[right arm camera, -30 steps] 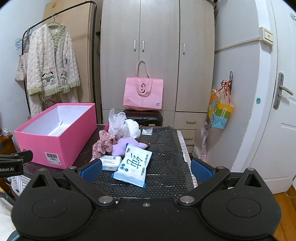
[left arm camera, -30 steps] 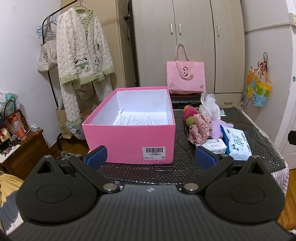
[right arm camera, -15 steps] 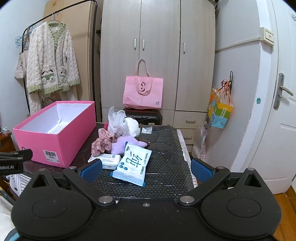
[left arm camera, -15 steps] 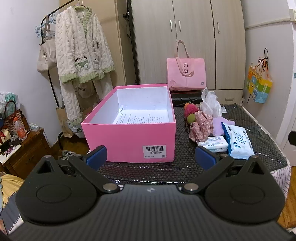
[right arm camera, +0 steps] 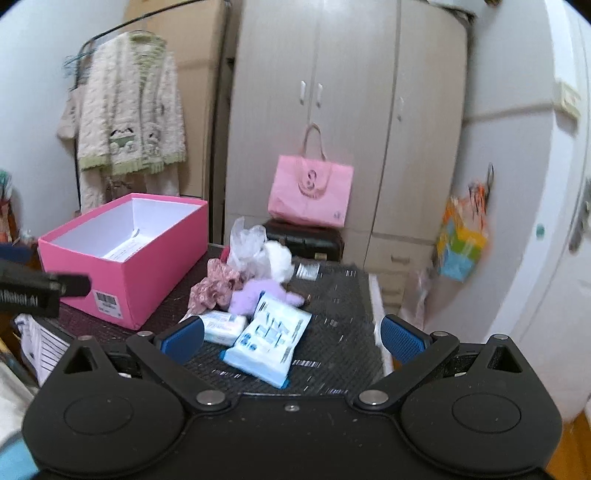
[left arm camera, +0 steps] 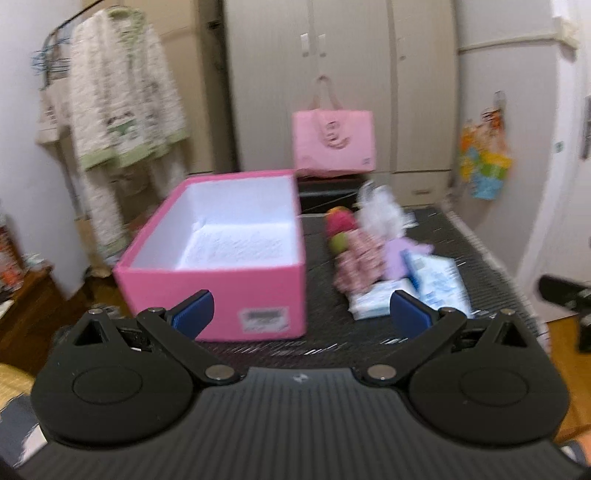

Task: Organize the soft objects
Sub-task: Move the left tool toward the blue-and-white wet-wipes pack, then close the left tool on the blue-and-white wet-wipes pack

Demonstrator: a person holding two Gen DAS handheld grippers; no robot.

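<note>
Spreading empty: left gripper (left arm camera: 300, 308), right gripper (right arm camera: 291, 335); one pink box (right arm camera: 147, 266), two tissue packs (right arm camera: 267, 334).

We are in a home bedroom: a tall beige wardrobe with drawers (right arm camera: 347, 122) fills the back wall, a cream knitted cardigan with green trim (right arm camera: 129, 118) hangs on a black clothes rail (right arm camera: 155, 11), and a white panelled door with a metal handle (right arm camera: 569, 258) stands at the right.
</note>
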